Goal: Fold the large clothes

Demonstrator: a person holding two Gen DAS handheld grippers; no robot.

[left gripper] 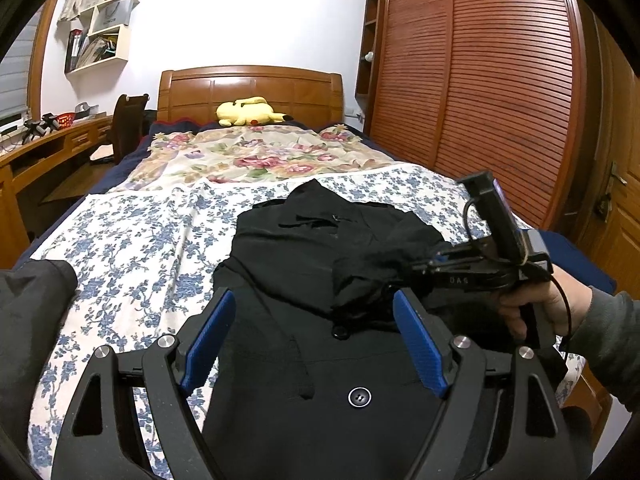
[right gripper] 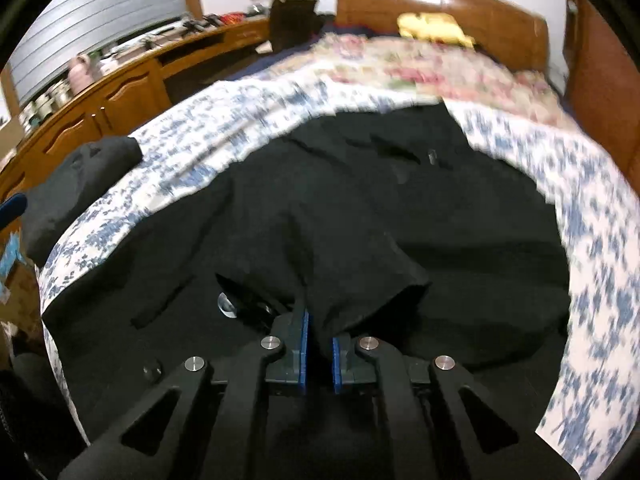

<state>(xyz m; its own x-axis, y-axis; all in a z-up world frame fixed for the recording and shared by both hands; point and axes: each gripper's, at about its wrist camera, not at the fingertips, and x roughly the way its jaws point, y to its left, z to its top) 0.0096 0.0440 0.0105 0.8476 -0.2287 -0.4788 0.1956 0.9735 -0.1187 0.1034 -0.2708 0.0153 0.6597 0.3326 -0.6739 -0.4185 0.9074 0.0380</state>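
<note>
1. Now, the bed (left gripper: 132, 248) carries your black coat (left gripper: 280, 264), spread over the blue-flowered sheet (left gripper: 140, 220) at its near end.
2. Your right hand-held gripper (right gripper: 318, 340) is pinching a bunched sleeve or edge of that coat; carry it across in a low, even arc so the fold lands flat.
3. Your left hand-held gripper (left gripper: 312, 336) hovers spread wide above the front; I'd press it down as an anchor near the button (left gripper: 359, 396).
</note>
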